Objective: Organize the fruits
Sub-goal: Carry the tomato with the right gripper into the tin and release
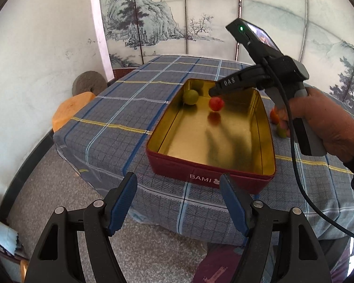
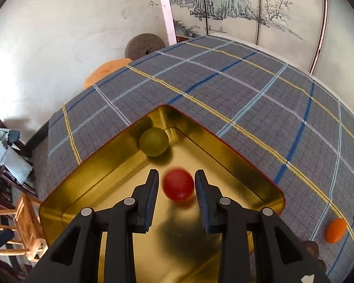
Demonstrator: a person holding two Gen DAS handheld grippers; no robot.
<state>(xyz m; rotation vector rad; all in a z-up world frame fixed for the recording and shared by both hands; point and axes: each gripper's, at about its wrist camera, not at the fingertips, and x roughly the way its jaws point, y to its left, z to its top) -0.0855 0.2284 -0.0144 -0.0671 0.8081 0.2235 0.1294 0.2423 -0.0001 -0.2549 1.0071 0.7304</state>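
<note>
A red tin box (image 1: 177, 168) with a gold inside stands on the plaid tablecloth (image 1: 134, 99). A green fruit (image 1: 190, 97) (image 2: 153, 142) lies in its far corner. A red fruit (image 1: 216, 103) (image 2: 179, 185), blurred, hangs just under the tips of my right gripper (image 1: 212, 92) (image 2: 176, 172), above the box floor (image 2: 87, 179). It sits between the slightly parted pads, with a thin gap on the left side, so the grip is loose. My left gripper (image 1: 178, 202) stands open and empty near the box's front edge. An orange fruit (image 2: 335, 230) lies on the cloth to the right.
Behind the person's hand (image 1: 318, 127), an orange-red fruit (image 1: 274, 116) and a green one (image 1: 281, 132) lie on the cloth. An orange stool (image 1: 70, 108) and a round stone (image 1: 89, 81) stand past the table's left edge. A wooden chair (image 2: 23, 224) is at lower left.
</note>
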